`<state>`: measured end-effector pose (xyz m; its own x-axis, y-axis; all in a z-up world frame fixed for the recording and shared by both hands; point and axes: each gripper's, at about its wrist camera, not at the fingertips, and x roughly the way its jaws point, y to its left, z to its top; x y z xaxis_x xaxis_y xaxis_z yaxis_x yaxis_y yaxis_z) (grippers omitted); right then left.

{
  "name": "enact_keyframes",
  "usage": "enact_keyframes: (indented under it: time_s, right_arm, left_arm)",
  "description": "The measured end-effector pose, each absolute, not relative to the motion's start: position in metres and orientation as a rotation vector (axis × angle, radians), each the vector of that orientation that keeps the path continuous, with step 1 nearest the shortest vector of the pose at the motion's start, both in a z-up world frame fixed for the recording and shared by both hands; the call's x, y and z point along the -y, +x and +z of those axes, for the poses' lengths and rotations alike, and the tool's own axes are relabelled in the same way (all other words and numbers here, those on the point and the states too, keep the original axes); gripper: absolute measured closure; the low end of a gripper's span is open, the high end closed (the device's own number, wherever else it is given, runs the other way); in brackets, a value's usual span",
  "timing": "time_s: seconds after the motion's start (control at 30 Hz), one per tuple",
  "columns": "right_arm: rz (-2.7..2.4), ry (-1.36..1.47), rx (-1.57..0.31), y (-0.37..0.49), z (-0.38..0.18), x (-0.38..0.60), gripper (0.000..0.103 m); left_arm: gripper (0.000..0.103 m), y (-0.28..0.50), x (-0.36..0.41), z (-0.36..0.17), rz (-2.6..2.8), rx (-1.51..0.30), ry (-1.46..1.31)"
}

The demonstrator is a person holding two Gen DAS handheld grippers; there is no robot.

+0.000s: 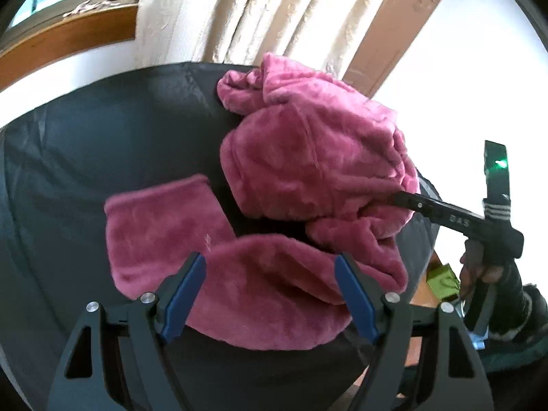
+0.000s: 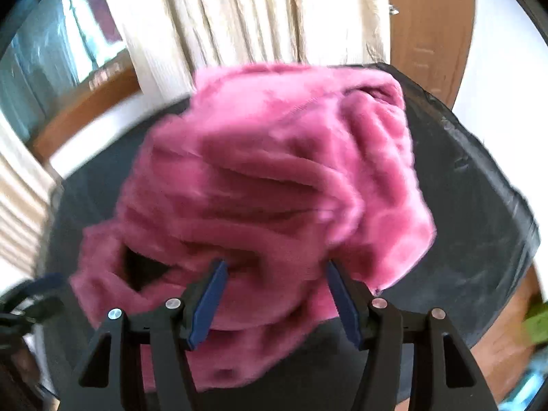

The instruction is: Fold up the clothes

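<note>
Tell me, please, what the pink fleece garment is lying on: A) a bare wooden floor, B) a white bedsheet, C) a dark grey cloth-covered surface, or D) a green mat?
C: the pink fleece garment lies bunched on a dark grey cloth-covered surface, which shows all around it in both wrist views.

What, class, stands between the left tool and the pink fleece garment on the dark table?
Nothing visible. The left tool hangs open directly over the pink fleece garment, with no other object between. The right tool reaches into the bundle's far side.
</note>
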<state>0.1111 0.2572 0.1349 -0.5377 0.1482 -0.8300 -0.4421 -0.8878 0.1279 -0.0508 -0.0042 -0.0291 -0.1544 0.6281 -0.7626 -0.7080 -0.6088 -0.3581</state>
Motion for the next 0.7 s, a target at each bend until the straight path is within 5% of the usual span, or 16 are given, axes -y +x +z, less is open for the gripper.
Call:
enact_keyframes:
  time_s: [0.17, 0.37, 0.7]
  right_arm:
    - [2.358, -1.257, -0.382, 0.086, 0.106, -0.186, 0.039]
    - [2.193, -1.354, -0.014, 0.105, 0.069, -0.160, 0.039]
    - [1.886, -1.265, -0.158, 0.203, 0.067, -0.252, 0.039]
  left_arm:
    - [0.022, -0.078, 0.012, -0.025, 1.853, -0.142, -1.170]
    - [0.022, -0.092, 0.005, -0.028, 1.806, -0.162, -1.162]
    - [0.022, -0.109, -0.030, -0.042, 1.750, -0.155, -1.220]
